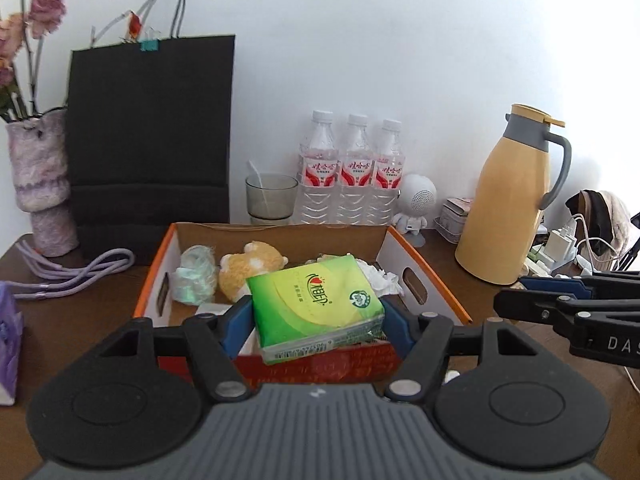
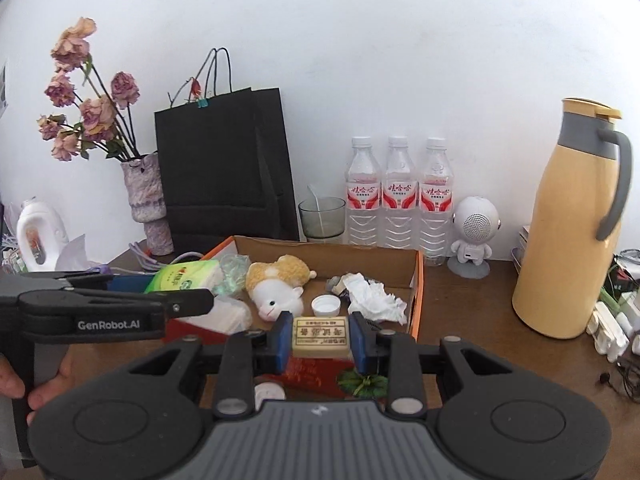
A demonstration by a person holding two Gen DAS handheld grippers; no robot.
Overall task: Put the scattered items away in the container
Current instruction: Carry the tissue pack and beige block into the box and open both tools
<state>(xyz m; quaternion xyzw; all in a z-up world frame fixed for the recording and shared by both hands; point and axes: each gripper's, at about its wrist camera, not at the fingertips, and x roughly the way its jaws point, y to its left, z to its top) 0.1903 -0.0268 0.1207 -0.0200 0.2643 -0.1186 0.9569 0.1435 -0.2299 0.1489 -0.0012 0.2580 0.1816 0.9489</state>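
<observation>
My left gripper (image 1: 316, 322) is shut on a green pack of tissues (image 1: 316, 304), held just above the front wall of the open cardboard box (image 1: 424, 276). In the right wrist view my right gripper (image 2: 320, 340) is shut on a small beige eraser block (image 2: 320, 338), also over the box's front edge (image 2: 418, 300). Inside the box lie a yellow-and-white plush toy (image 2: 276, 284), a crumpled white tissue (image 2: 374, 290), a white bottle cap (image 2: 326, 305) and a clear plastic wrapper (image 1: 194, 276). The left gripper (image 2: 116, 304) with the tissue pack (image 2: 184, 276) shows at the left of the right wrist view.
Behind the box stand a black paper bag (image 1: 152, 140), a grey glass (image 1: 270, 198), three water bottles (image 1: 352, 172) and a white robot-shaped speaker (image 2: 474, 232). A yellow thermos jug (image 2: 568, 232) stands to the right, a vase of dried flowers (image 2: 146, 200) to the left. Purple cord (image 1: 76, 274) lies left of the box.
</observation>
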